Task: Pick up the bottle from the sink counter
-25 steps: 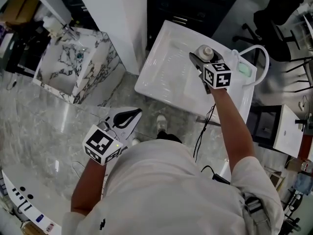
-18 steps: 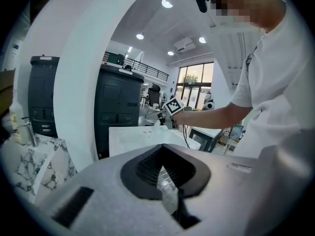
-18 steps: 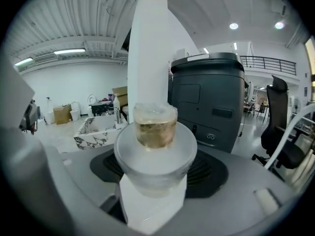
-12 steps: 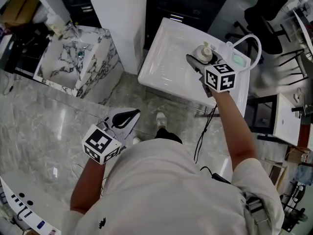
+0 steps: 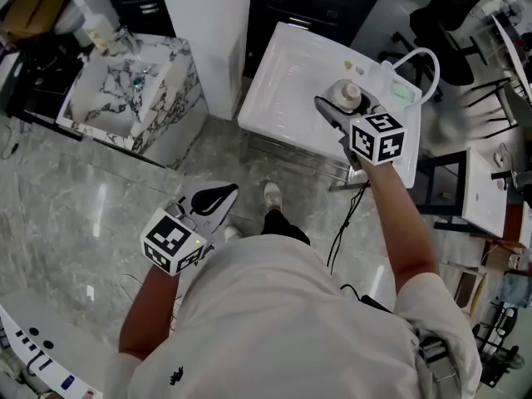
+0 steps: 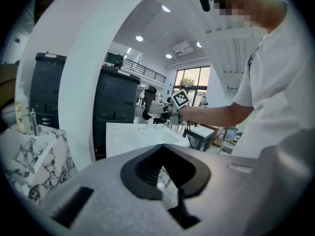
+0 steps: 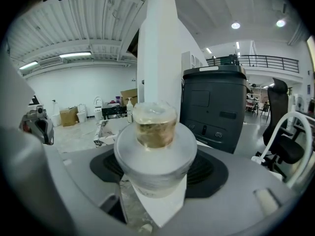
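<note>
The bottle (image 5: 345, 96) is pale grey with a clear cap over amber liquid. It sits between the jaws of my right gripper (image 5: 337, 108), which is shut on it over the right part of the white sink counter (image 5: 283, 73). In the right gripper view the bottle (image 7: 155, 141) fills the middle, with the right gripper (image 7: 156, 178) pressing its body from both sides. My left gripper (image 5: 223, 196) hangs low by the person's left side over the marble floor. Its jaws are together and hold nothing. In the left gripper view the left gripper (image 6: 165, 178) points toward the counter.
A green item (image 5: 404, 93) and a looping white hose (image 5: 416, 56) sit at the counter's back right. A marble basin (image 5: 125, 98) with a soap bottle (image 5: 98, 33) stands to the left, beyond a white column (image 5: 212, 32). Office chairs (image 5: 453, 23) and small tables stand to the right.
The right gripper keeps its hold on the bottle and has drawn slightly away from the green item at the counter's back. The left gripper has hardly moved.
</note>
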The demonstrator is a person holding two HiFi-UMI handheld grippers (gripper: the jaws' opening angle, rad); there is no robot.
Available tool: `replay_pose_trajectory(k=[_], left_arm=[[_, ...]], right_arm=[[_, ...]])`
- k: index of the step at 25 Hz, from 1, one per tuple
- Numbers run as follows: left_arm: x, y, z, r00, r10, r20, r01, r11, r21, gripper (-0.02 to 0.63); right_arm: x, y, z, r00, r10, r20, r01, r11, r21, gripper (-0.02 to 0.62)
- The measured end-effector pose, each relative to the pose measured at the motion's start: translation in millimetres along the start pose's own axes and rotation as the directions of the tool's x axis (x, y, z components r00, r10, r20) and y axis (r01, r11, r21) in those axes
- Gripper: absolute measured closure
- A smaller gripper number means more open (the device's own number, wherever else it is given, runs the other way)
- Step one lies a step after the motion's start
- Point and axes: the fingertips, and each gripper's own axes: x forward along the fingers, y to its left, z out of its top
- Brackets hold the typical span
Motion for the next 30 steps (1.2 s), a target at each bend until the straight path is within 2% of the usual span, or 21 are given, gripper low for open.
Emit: replay_pose_trajectory(k=[8,30], left_arm=[[-4,-7,-4,1.0,0.001,0.001,-0.001,1.0,-0.002,0.6],[23,0,8,1.0,-0.002,0.009,0.003,1.0,-0.014,0.6]], right_arm=[[-8,10,0,1.0,0.012,0.004,-0.012,1.0,0.001,0.245],[-5,-20,-2,1.0,0.017,-0.019,-0.017,1.0,0.001,0.245]])
